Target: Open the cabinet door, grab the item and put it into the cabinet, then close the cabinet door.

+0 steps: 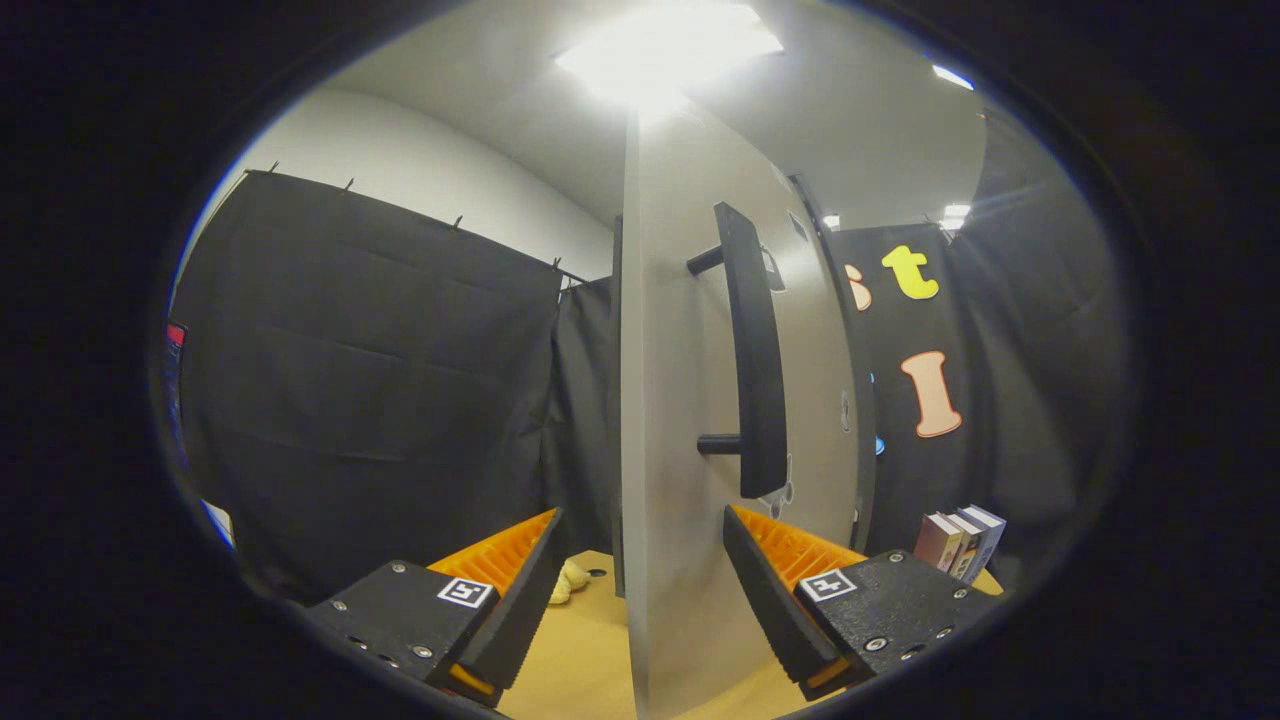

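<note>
A: Here we are, nose-on to the cabinet door, and it stands ajar, its free edge turned straight toward the gripper. The jaws are spread wide, one finger either side of that edge, neither one touching the panel as far as I can tell.

B: So which step is this, opening or closing?

A: My read is the door work itself. With the door swung out like this, either the opening is being finished or the closing is about to start. I can't settle which from here.

B: And the item?

A: There's a small pale yellow thing lying on the wooden table, beyond the left finger, on the far side of the door edge. That may be the item, though it's too small to name. If so, it isn't in the cabinet yet.

B: Talk me through the handle.

A: Black bar handle, mounted on two short posts on the door's right face. Its long axis runs upright, top to bottom, and it stands just above and beyond the right finger.

B: What does the next move need?

A: If the grab is next, the gripper has to clear the door edge and swing left toward that yellow thing. If it's the door, either pinch the edge or shift right to the bar.

B: Anything else around?

A: A few books standing upright beyond the right finger.
</note>
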The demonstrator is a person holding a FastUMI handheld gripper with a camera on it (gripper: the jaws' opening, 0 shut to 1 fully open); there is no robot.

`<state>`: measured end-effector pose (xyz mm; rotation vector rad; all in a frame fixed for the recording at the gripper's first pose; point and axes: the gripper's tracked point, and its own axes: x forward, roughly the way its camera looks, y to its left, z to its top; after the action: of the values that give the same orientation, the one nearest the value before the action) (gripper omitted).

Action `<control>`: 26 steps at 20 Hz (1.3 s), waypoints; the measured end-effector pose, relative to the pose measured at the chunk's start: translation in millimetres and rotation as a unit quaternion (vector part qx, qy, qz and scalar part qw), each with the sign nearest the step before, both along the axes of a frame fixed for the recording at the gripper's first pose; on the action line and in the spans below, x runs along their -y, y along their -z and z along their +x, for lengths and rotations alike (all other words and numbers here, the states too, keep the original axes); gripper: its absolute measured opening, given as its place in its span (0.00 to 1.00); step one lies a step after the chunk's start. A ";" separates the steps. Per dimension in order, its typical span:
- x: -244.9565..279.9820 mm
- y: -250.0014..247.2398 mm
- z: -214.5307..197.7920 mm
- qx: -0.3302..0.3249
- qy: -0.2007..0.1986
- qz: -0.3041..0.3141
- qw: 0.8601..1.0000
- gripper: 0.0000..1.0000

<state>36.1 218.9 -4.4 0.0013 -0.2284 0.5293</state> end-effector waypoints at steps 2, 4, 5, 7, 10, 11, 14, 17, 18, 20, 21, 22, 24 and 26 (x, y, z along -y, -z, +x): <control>-11.1 1.0 4.7 0.001 -0.007 -0.005 1.000 0.95; -22.3 1.6 10.9 0.001 -0.013 -0.007 1.000 0.95; -27.5 1.9 12.9 0.001 -0.015 -0.006 1.000 0.95; -37.6 -0.9 19.5 0.005 -0.015 -0.007 1.000 0.95; -52.8 -0.9 28.7 0.007 -0.016 -0.008 1.000 0.95; -59.1 -0.3 31.6 0.006 -0.019 -0.009 1.000 0.95; -74.4 4.4 43.9 0.000 -0.026 -0.014 1.000 0.95; -86.0 2.5 65.6 0.009 -0.008 -0.019 1.000 0.96; -91.5 4.7 74.4 0.007 -0.006 -0.018 1.000 0.96; -104.6 13.7 92.3 -0.005 -0.006 -0.020 1.000 0.96; -108.6 19.9 102.1 -0.012 -0.005 -0.022 1.000 0.96; -112.3 25.4 109.8 -0.018 -0.004 -0.022 1.000 0.96; -119.3 34.8 124.3 -0.028 -0.001 -0.023 0.999 0.96; -118.7 42.3 134.0 -0.036 0.004 -0.022 0.999 0.96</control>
<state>170.1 337.6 -46.7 -0.0231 -0.1468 0.5244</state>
